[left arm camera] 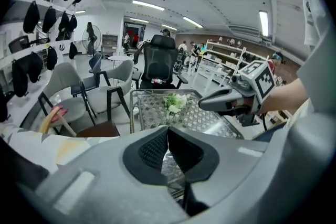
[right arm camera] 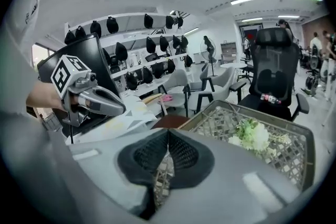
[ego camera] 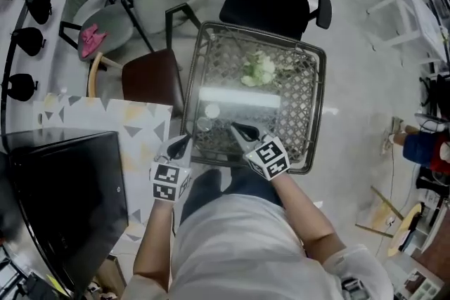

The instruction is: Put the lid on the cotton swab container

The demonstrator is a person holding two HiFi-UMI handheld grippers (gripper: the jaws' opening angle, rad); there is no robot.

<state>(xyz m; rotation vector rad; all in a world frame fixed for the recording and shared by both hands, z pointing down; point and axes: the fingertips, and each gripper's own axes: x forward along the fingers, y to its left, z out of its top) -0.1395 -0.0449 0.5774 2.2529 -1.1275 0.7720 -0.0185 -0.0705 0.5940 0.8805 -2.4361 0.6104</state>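
White lid lies just beside the clear container.

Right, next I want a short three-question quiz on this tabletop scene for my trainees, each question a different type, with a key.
1. True or false: the white round piece lies on the mesh table, in neither gripper.
2. The flowers lie: A) on the table's far half; B) in a vase; C) under a book.
3. Fill in: the left gripper and the right gripper both have their jaws ____, with nothing between them.
Key: 1 true; 2 A; 3 shut.
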